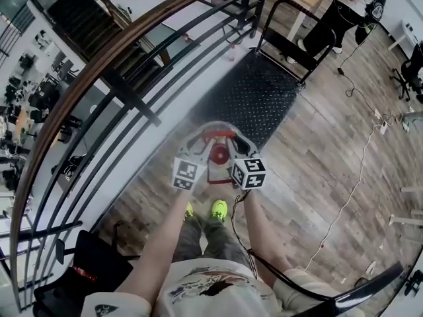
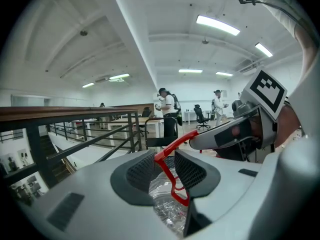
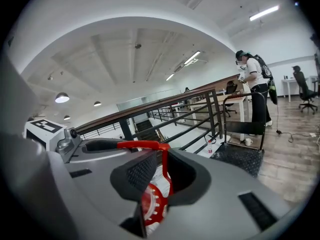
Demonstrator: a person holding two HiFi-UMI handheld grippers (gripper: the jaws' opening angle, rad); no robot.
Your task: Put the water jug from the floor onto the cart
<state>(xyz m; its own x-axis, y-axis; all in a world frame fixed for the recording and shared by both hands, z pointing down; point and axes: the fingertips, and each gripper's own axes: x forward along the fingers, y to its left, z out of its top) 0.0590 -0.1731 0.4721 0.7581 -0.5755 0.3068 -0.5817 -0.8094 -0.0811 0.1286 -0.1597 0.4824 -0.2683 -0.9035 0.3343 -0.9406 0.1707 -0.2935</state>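
Note:
The water jug hangs off the floor in front of me, showing its red handle (image 1: 217, 135) and red cap (image 1: 219, 154). My left gripper (image 1: 200, 146) and right gripper (image 1: 234, 146) each clamp one side of that handle. In the left gripper view the jaws of the left gripper (image 2: 165, 167) are shut on the red handle (image 2: 169, 180), with the clear jug body (image 2: 169, 210) below. In the right gripper view the right gripper (image 3: 160, 168) is shut on the handle (image 3: 163, 160) above the cap (image 3: 153, 205). The black flat cart (image 1: 255, 98) stands ahead on the wooden floor.
A dark metal railing (image 1: 125, 88) with a wooden top rail runs along the left, and beyond it is a drop. A person (image 3: 256, 86) stands behind the cart's push handle (image 1: 285, 20). A small bottle (image 1: 230, 51) stands by the cart. Cables (image 1: 360, 170) cross the floor at right.

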